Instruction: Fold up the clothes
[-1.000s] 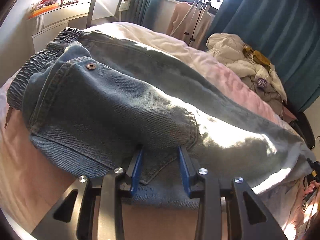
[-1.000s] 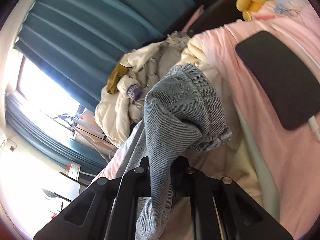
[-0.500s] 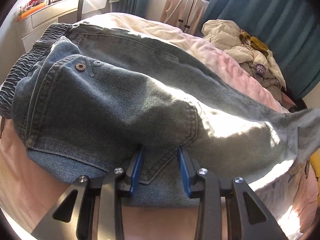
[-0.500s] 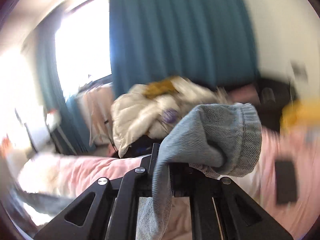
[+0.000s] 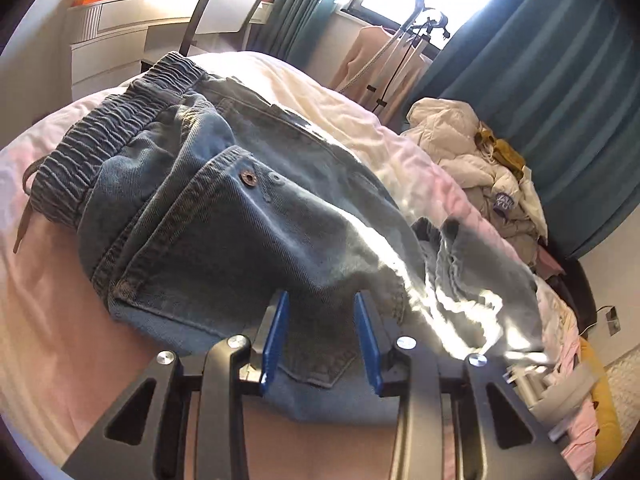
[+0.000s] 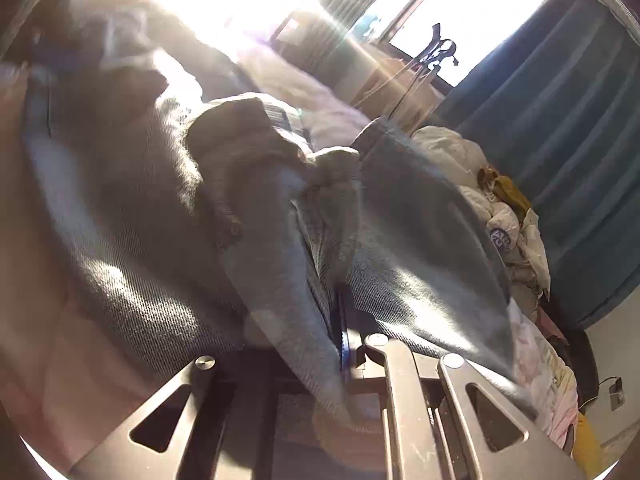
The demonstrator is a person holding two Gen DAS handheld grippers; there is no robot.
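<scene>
Lying lengthwise across the bed point(image 5: 60, 332), the jeans point(image 5: 224, 232) point waistband far-left; left gripper point(image 5: 320, 340) jaws spread, right gripper point(image 6: 340, 344) pinching their leg.

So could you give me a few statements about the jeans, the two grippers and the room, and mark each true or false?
1. The jeans lie on a bed. True.
2. The left gripper is clamped on a white shirt. False: its blue fingers stand apart over the denim, open.
3. The right gripper holds a fold of the jeans. True.
4. The curtains are red. False: they are teal.
5. A pile of pale clothes sits beyond the bed. True.
</scene>
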